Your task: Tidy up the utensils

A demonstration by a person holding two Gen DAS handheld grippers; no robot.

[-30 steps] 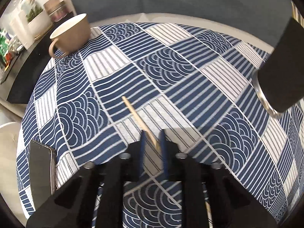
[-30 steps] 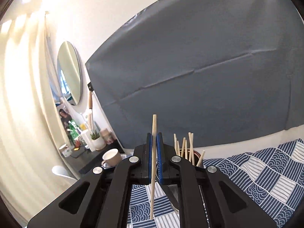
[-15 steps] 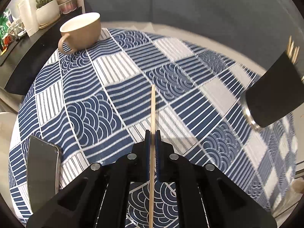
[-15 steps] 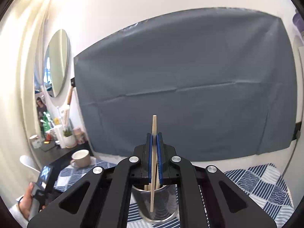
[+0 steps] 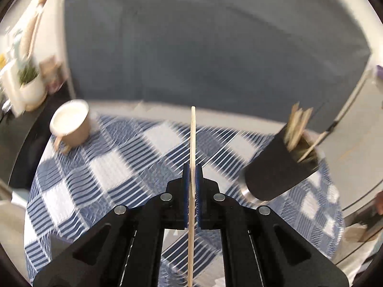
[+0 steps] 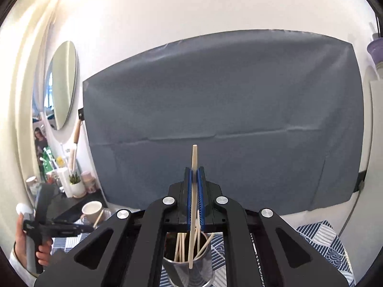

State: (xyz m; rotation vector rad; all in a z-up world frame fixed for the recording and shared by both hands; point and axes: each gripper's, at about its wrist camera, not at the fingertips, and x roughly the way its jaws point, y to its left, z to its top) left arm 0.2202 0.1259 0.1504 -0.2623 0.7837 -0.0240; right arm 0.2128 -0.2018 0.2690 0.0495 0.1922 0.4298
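**Both tongs clenched, one chopstick in each**

In the left wrist view, the left tongs [image 5: 192,167] sit at lower centre of the frame, their blue pads pressed together on a pale wooden chopstick [image 5: 193,138]. The stick runs nearly straight up the frame, its tip reaching the far edge of the table [image 5: 124,167], which carries a blue-and-white patterned cloth. At the right of the frame stands a dark utensil holder [image 5: 275,174] with a metal base, a bundle of chopsticks [image 5: 298,129] poking out of its mouth; it looks tilted, and the picture is blurred. A beige cup [image 5: 71,126] sits at the left edge of the table, well apart from the holder.

In the right wrist view, the right tongs [image 6: 194,174] at lower centre are likewise clamped on a second chopstick [image 6: 194,157]. Its upper end rises above the pads against a grey backdrop sheet [image 6: 227,119]; its lower end hangs down in the open mouth of the holder, seen at the bottom of the frame among the sticks already standing there. At lower left of this frame a hand [image 6: 20,241] holds the other tool by its handle, with the cup just behind it.
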